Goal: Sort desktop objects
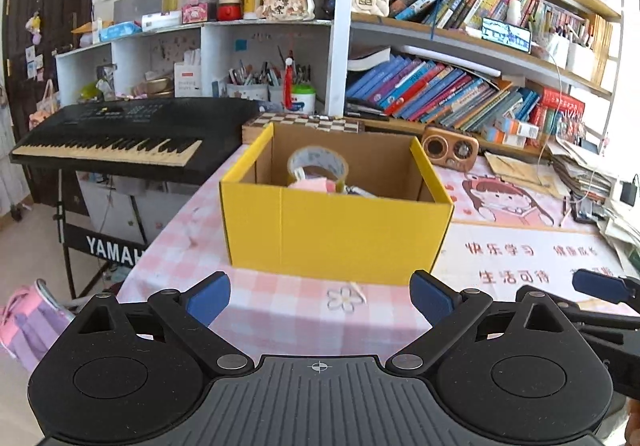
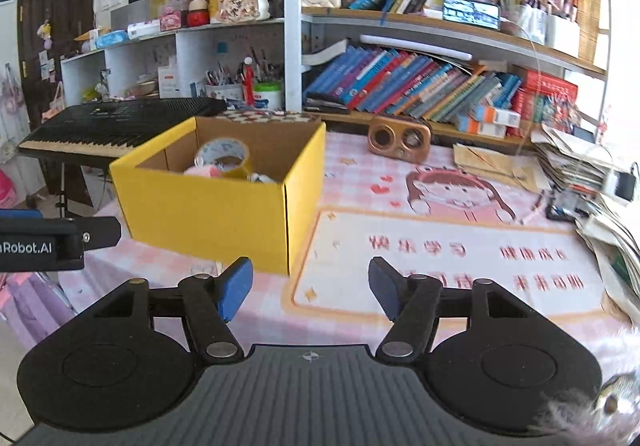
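Both grippers empty; yellow box (image 1: 336, 230) holds tape roll (image 1: 318, 162).

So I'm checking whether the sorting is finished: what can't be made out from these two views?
- Yellow box contents: in both views its front wall hides everything below the tape roll and a pink item.
- Small pale item beside the roll, right wrist view: too small to identify.
- Desk nearest the person: covered by the left gripper and right gripper bodies.
- Furry thing, right wrist view: blurred, cut by the edge.
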`<state>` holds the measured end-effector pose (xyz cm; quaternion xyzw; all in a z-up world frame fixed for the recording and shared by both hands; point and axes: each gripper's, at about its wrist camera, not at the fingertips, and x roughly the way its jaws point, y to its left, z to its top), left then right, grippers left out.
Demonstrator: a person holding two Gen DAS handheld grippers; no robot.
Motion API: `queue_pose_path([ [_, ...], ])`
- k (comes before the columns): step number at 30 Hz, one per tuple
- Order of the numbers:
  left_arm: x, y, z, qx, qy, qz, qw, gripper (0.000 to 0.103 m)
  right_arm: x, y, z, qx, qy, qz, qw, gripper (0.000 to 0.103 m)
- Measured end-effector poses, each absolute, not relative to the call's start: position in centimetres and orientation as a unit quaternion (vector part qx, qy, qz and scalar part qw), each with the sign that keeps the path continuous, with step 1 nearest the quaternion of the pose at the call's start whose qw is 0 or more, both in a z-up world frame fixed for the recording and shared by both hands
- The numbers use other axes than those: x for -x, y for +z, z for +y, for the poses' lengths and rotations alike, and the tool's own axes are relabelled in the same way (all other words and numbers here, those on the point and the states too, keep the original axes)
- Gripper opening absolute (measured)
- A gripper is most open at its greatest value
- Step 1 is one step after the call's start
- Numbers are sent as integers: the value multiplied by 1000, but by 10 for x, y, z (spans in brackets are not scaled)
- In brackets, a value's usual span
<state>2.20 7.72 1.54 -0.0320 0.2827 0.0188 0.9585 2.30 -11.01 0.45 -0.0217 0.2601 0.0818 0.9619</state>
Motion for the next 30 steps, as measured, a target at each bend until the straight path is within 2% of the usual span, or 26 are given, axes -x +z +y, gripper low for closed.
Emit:
queue_pose_path([
  [3,-14,12,74,28,19,289,957,102,-13,2,-111,18,73,268,961,69],
  [30,-7,-1,44,1,-9,324,946,103,-1,-7,-137,7,22,301,953,99],
])
